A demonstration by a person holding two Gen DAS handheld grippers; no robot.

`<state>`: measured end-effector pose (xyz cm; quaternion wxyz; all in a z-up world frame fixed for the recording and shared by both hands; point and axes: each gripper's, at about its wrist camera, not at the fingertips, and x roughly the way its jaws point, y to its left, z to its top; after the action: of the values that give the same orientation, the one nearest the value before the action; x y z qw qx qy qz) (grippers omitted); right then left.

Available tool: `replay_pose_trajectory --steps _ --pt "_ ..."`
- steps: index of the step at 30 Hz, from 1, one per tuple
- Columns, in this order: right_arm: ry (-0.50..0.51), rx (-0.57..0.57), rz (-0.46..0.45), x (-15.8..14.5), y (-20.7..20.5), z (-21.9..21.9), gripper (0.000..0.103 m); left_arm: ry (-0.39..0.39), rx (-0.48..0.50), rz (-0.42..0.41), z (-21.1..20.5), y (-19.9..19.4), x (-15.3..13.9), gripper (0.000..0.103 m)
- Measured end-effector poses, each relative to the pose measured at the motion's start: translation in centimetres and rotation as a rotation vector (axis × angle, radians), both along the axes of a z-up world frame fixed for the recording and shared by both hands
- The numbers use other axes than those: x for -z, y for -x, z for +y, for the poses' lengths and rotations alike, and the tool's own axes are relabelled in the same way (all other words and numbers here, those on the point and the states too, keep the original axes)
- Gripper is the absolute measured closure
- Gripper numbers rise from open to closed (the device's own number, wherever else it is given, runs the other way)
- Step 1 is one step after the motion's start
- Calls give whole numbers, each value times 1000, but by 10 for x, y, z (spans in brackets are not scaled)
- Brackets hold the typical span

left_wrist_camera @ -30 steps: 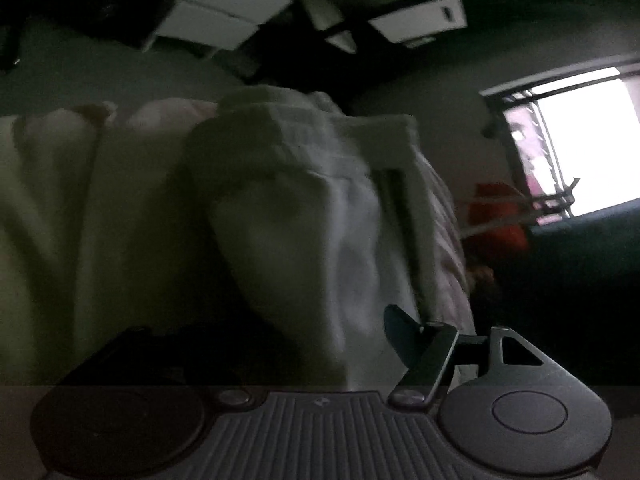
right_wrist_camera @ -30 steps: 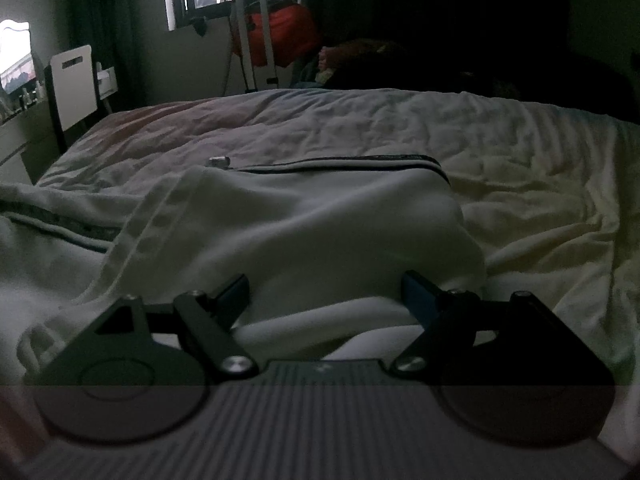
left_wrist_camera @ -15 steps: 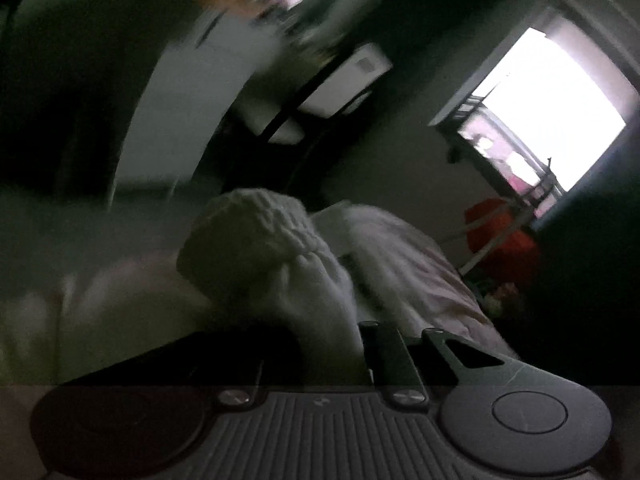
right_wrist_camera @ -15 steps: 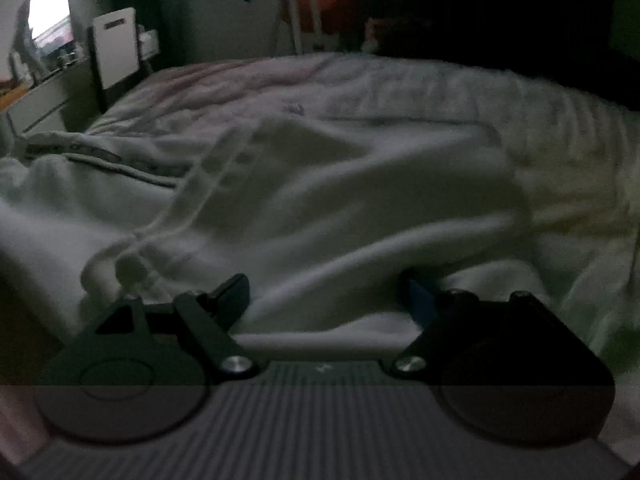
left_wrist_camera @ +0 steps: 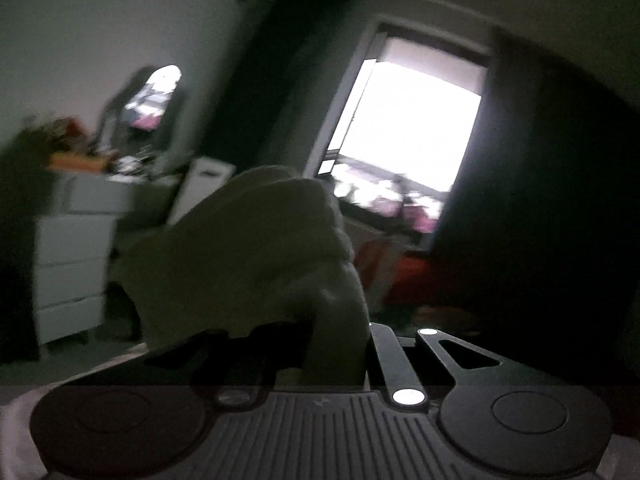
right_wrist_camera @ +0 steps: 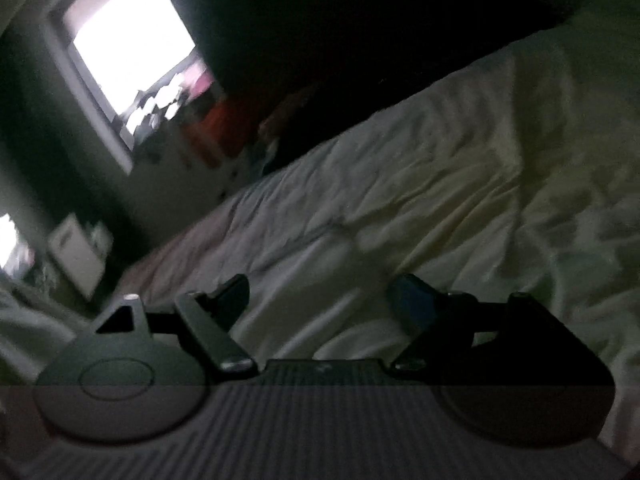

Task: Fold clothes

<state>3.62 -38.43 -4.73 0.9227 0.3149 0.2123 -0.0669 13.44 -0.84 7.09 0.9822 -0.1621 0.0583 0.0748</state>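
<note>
Pinching bunched white garment [left_wrist_camera: 260, 248] in left gripper [left_wrist_camera: 336, 344], right gripper [right_wrist_camera: 320, 300] agape over bed [right_wrist_camera: 440, 200].

Bunched white garment [left_wrist_camera: 256, 256] is filling the space ahead of the left gripper [left_wrist_camera: 340, 344], blocking its forward path; right gripper [right_wrist_camera: 320, 300] is facing rumpled bedsheet [right_wrist_camera: 460, 184], nothing standing between its parted fingers

Bright window [left_wrist_camera: 404, 136], white drawers [left_wrist_camera: 72, 264], rumpled bedsheet [right_wrist_camera: 440, 200].
</note>
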Motion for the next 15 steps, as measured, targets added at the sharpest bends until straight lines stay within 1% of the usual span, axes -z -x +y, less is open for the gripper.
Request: replay_pose_trajectory --steps 2,4,6,8,10,12,14,15 --pt "-43 24 -38 -3 4 -18 18 -43 40 -28 -49 -4 -10 95" --pt "-46 57 -59 -3 6 -31 19 -81 86 -51 -96 -6 -12 95" --pt "-25 100 -61 1 5 -41 18 -126 134 -72 -147 -9 -7 95" --pt "-35 134 -48 6 3 -53 18 -185 189 -92 -199 -8 9 95" --pt "-59 167 -45 12 3 -66 18 -254 263 -99 -249 -5 36 95" --pt "-79 210 -46 16 2 -78 18 -335 360 -81 -294 -2 72 94" --pt "-87 244 -36 23 0 -86 18 -433 467 -9 -333 -2 116 94" --pt "-91 260 -31 26 -1 -91 17 -468 516 39 -348 -4 137 94"
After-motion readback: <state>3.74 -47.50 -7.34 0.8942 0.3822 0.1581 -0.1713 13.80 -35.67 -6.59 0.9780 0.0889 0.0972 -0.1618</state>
